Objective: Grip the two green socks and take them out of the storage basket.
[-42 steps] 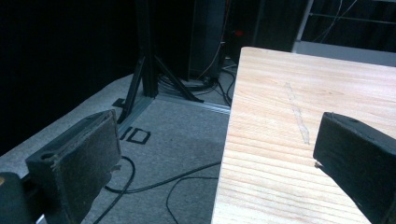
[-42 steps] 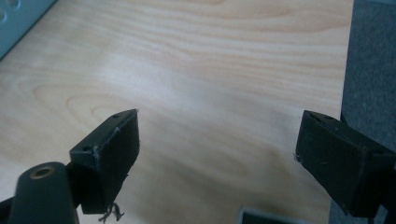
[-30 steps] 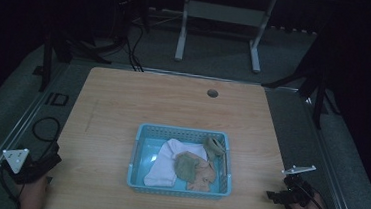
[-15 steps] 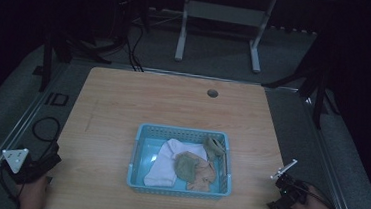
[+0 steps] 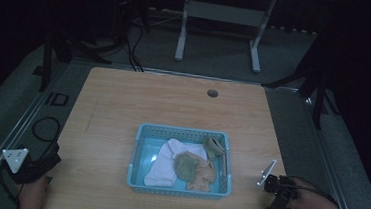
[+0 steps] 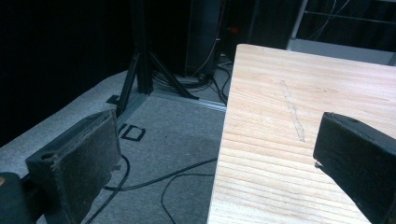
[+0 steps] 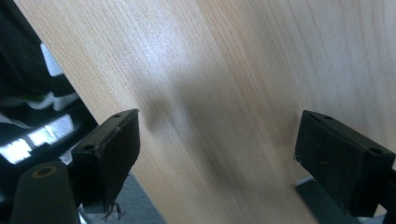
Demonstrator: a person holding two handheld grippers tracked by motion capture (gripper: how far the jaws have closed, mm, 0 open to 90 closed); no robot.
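Observation:
A light blue plastic basket (image 5: 143,142) sits on the wooden table (image 5: 163,103), toward its near side. Inside lie a white cloth (image 5: 166,162), a green cloth (image 5: 185,165), an orange cloth (image 5: 205,175) and a small greenish piece (image 5: 214,145) at the back right. My left gripper (image 5: 51,159) hangs off the table's near left corner; in the left gripper view its jaws stand wide apart, the gripper (image 6: 219,154) open over the table's left edge. My right gripper (image 5: 275,204) is at the near right corner, tilted down at the tabletop, the gripper (image 7: 217,154) open and empty.
A round cable hole (image 5: 212,93) is in the table's far side. Black cables (image 6: 159,179) lie on the grey floor left of the table. A stand leg (image 6: 140,51) rises beyond them. A white desk frame (image 5: 221,12) stands behind the table.
My right gripper has moved inward from beyond the table's right edge to over the near right corner and tipped downward. The left gripper has stayed put.

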